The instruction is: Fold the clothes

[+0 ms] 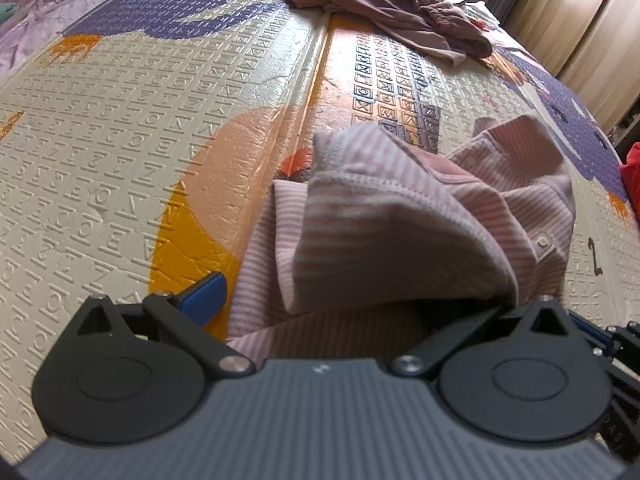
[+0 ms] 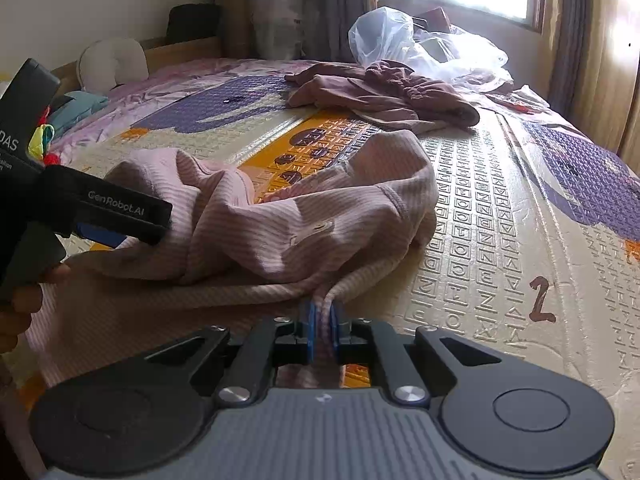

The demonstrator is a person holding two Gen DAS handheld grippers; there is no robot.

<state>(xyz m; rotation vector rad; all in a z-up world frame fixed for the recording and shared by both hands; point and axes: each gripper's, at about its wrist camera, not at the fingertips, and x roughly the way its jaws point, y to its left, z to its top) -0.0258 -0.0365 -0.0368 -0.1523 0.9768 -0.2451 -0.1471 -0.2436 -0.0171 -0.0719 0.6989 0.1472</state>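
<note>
Bed (image 2: 500,240) under embossed play mat (image 1: 120,140), spread ahead of both sets of fingers. Crumpled mauve garment (image 2: 384,96) far ahead of fingers, near the far end of the mat, well apart from both grippers. Clear plastic bags (image 2: 400,36) beyond it. Pink striped garment (image 2: 280,216) bunched directly ahead of fingers, resting on mat. Right gripper (image 2: 323,320): blue fingers (image 2: 307,324) nearly closed, clamped on a narrow bunched edge of the pink striped garment. Left gripper (image 1: 320,300): fingers spread wide apart; one blue finger (image 1: 204,298) visible beside the cloth, other side covered by a raised fold. Grip on cloth not determinable. Handwritten "2" (image 2: 540,300) on mat, right of right fingers.
</note>
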